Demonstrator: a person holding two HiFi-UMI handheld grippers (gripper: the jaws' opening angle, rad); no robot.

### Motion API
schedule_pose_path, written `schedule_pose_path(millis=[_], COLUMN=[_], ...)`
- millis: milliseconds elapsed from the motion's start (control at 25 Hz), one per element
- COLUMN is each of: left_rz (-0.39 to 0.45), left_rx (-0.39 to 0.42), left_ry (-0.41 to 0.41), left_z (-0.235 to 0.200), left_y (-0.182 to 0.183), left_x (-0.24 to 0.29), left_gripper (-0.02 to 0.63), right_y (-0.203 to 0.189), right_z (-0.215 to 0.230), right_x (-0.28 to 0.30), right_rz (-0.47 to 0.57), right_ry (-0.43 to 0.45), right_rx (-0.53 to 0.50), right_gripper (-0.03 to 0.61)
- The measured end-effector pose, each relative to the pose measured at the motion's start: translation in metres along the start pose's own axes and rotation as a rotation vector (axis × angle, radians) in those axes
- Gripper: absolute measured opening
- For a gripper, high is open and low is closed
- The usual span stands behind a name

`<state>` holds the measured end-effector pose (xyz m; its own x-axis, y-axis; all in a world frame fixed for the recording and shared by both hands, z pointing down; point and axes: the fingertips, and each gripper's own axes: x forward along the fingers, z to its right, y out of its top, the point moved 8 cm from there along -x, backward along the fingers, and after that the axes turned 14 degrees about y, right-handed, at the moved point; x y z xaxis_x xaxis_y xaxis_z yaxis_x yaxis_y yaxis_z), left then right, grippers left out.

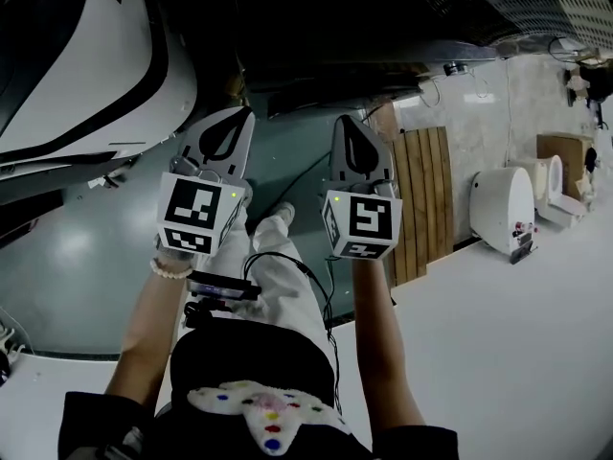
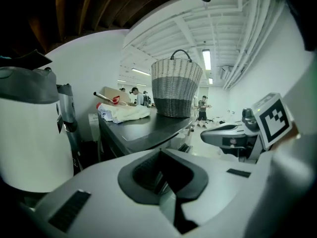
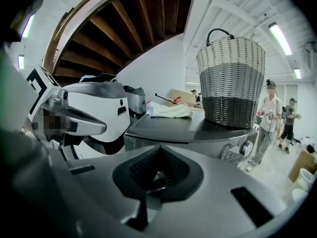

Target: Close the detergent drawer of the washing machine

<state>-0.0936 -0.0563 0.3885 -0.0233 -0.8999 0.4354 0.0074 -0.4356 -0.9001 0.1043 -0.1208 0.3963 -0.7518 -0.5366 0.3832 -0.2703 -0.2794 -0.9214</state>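
Washing machine, grey with dark flat top (image 3: 173,125): ahead of both grippers, apart from them; detergent drawer not discernible | two-tone woven basket (image 3: 230,78) and pale cloth (image 3: 171,111) on top | left gripper (image 1: 239,123), right gripper (image 1: 350,127): fingers clenched, empty.

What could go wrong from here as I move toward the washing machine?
1. No view shows the detergent drawer, so a push now would be blind and might hit what looks like the control knob instead.
2. The wicker basket stands on the washing machine top; the right claw or left claw, both shut and empty, could knock it in passing.
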Motion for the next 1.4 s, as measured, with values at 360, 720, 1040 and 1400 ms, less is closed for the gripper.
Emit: schedule_pose_path(millis=[360, 720, 1040, 1400], left_rz=[0.052, 0.077, 0.084, 0.08], left_rx=[0.075, 0.094, 0.093, 0.093], left_ry=[-0.081, -0.139, -0.136, -0.128], left_z=[0.01, 0.019, 0.012, 0.007], left_y=[0.031, 0.049, 0.058, 0.058], left_x=[-0.041, -0.066, -0.084, -0.097], left_gripper=[0.011, 0.011, 0.011, 0.011], right_y=[0.029, 0.049, 0.064, 0.066], right_z=[-0.021, -0.042, -0.058, -0.071], right_x=[-0.045, -0.075, -0.093, -0.109], right_rz=[0.058, 0.08, 0.095, 0.094], right_ry=[-0.026, 0.003, 0.026, 0.06], right_rx=[-0.004, -0.012, -0.035, -0.043], right_gripper=[0.005, 0.005, 0.005, 0.005])
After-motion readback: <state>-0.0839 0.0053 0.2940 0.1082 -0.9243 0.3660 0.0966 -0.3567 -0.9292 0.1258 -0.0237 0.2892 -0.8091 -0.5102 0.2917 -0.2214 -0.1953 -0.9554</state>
